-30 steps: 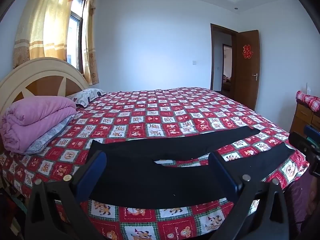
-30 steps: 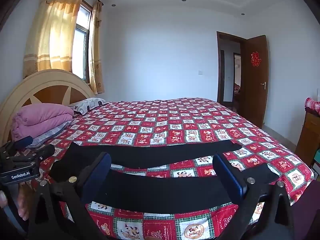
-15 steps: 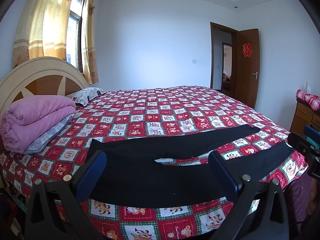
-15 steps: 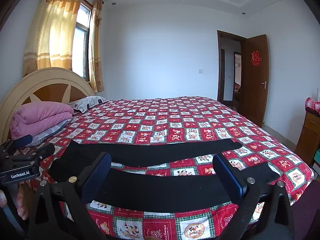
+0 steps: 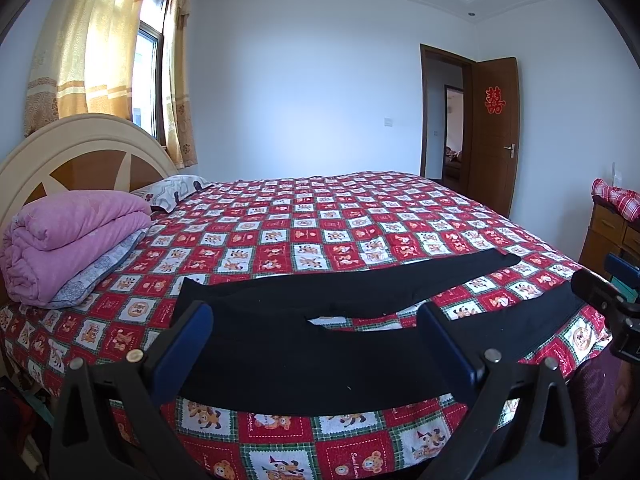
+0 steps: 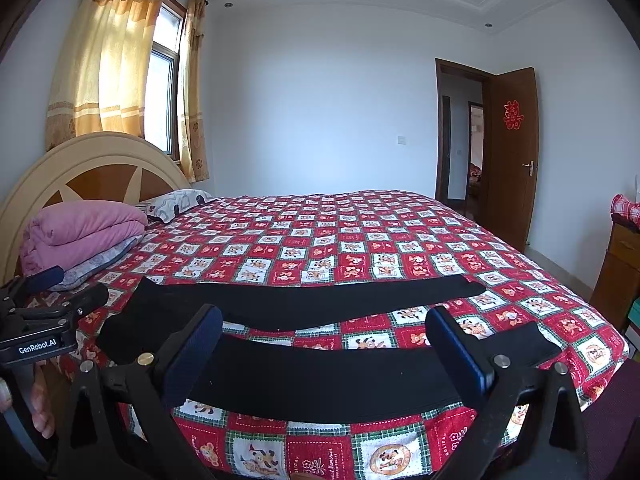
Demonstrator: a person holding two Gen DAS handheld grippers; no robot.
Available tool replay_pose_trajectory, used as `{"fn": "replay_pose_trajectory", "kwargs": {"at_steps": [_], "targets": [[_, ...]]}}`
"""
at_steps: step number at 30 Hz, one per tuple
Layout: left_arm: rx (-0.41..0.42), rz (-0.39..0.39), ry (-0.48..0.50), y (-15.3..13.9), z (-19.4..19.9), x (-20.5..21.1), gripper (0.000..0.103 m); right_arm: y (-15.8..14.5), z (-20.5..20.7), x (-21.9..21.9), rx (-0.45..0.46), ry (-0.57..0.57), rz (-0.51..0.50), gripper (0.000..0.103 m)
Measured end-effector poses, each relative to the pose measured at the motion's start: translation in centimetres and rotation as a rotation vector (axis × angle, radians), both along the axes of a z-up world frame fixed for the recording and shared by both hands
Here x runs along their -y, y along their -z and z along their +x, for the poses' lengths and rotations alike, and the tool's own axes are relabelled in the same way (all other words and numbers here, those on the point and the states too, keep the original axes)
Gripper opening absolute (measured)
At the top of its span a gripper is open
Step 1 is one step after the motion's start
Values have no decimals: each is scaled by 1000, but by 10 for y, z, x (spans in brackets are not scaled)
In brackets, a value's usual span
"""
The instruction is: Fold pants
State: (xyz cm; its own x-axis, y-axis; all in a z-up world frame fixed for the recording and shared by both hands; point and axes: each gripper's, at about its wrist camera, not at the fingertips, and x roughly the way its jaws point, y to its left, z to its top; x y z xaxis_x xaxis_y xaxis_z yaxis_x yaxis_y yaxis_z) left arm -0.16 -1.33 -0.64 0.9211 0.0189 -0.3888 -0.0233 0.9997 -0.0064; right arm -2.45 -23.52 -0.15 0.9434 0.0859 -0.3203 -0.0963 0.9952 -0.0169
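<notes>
The black pants [image 5: 320,344] lie flat along the near edge of the bed [image 5: 320,216], waist toward the headboard end and the two legs splayed apart toward the foot. The left gripper [image 5: 316,340] and the right gripper [image 6: 324,344] both hover over the near leg, fingers spread wide, holding nothing. A folded pink quilt [image 5: 72,236] sits at the headboard corner.
</notes>
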Motion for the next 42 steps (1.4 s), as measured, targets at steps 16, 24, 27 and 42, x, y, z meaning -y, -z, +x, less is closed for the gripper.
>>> {"fn": "replay_pose_trajectory", "kwargs": {"at_steps": [16,24,27,42], "targets": [[-1,2,-1,1,0,0,103,2,2,-1,-8,-1,-2,102],[-1,3,-1,2,0,1,103,5,2,-1,-7,-1,-2,102],[-1,1,-1,2,1,1,103,6,3,-1,-12,0,-4,102],[-7,8,5,9,1,3,103,6,9,-3,-36,10,-19,102]]}}
